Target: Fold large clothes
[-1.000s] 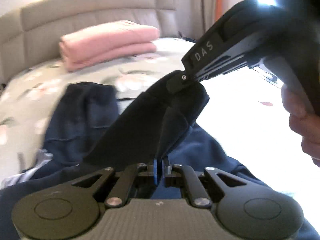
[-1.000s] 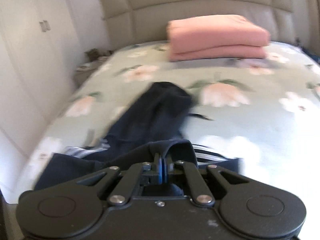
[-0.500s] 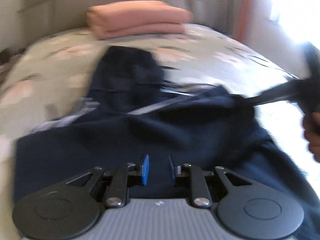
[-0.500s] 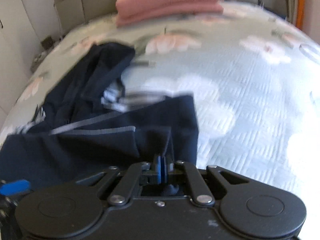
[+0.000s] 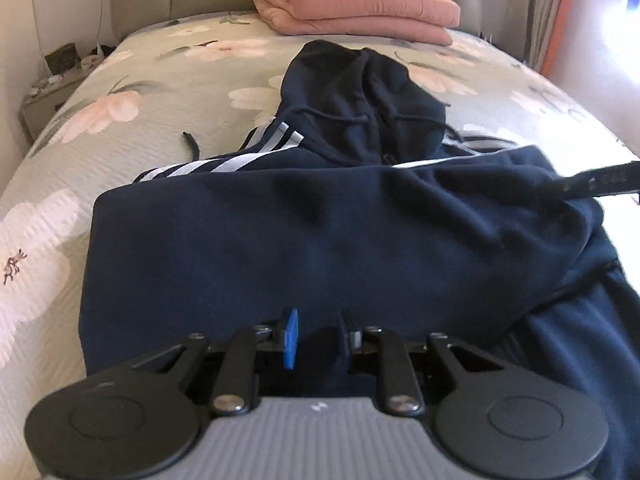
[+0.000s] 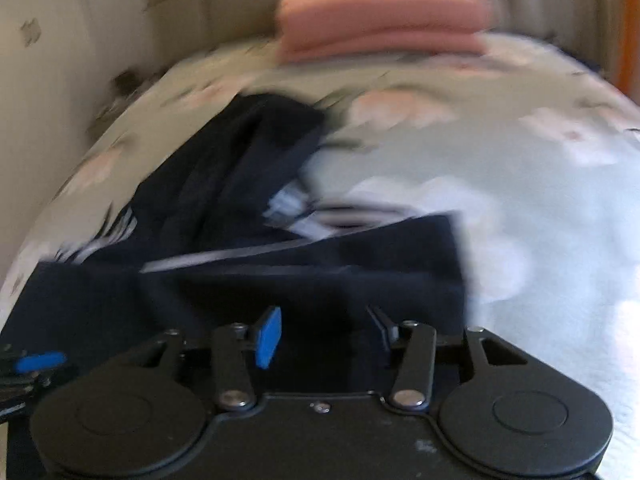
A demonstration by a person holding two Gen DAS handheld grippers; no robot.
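Step in hand: release after a fold. The hoodie (image 5: 320,232) lies on the bed (image 5: 168,80) just ahead of and under both tools, its lower part doubled up across the body, hood (image 5: 360,96) beyond that, white sleeve stripes showing to the left of the hood.

L hand-held gripper (image 5: 316,336): jaws a little apart, blue pad clear, navy cloth below and behind the gap but nothing pinched between the pads as far as I can see.

R hand-held gripper (image 6: 324,334): jaws opening, wide gap, cloth beneath, no pinch seen. Its view is blurred, so fine detail is uncertain. In the L view one of its fingers reaches in from the right onto the fold's far corner.

Judgement: first crosswise fold is laid; sleeves and hood not yet tucked. The right end of the fold is bunched, the left edge is fairly straight.

Next move, as I read it: lift both tools clear w/o dragging cloth, then re-grip, prob. at a side edge or sleeve, for the next fold. Needs a clean pinch of all layers, else the fold slips.

Pink bedding (image 5: 352,8) sits well beyond, at the headboard; no interference.
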